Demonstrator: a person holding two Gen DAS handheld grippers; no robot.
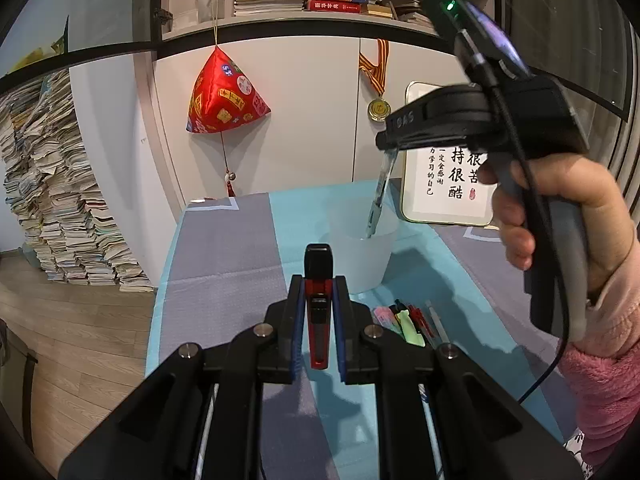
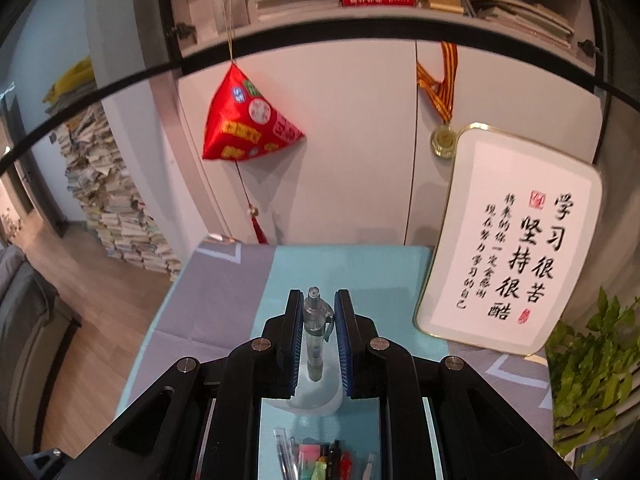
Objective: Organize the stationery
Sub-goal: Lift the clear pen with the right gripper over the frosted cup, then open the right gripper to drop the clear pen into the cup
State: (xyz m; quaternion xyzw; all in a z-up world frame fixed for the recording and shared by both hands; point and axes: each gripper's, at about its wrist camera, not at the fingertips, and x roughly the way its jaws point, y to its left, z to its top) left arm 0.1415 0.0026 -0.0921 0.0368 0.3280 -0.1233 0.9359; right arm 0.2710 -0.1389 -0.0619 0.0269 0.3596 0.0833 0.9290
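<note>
Two claws, each already loaded. My right gripper (image 2: 316, 332) is clamped on a clear pen (image 2: 314, 336), which stands upright between the blue pads with its clicker end poking above the fingertips. Seen from my left wrist, that same right gripper (image 1: 386, 148) holds the pen (image 1: 380, 196) hanging nearly straight down, its lower end just at or inside the mouth of the frosted cup (image 1: 360, 256). From my right wrist only a pale slice of the cup (image 2: 316, 396) shows beneath the pen.

My left gripper (image 1: 318, 300) is closed on a red-and-black marker (image 1: 319, 308), pointing forward along the fingers, with the cup just beyond its tip and slightly to the right.

Further out, below and to the right of my left claw, the remaining pens and highlighters (image 1: 408, 320) lie in a loose row on the blue-and-grey tablecloth (image 1: 224, 248). A framed calligraphy board (image 2: 512, 248) leans beyond the cup.

The step, as I judge it, is dropping the clear pen into the cup. To do it well I would keep the pen vertical, centre it over the opening rather than near the rim, lower it until most of the barrel is inside, and only then loosen my hold. The cup looks light and could tip if the pen knocks its wall, so my left claw should wait clear.
</note>
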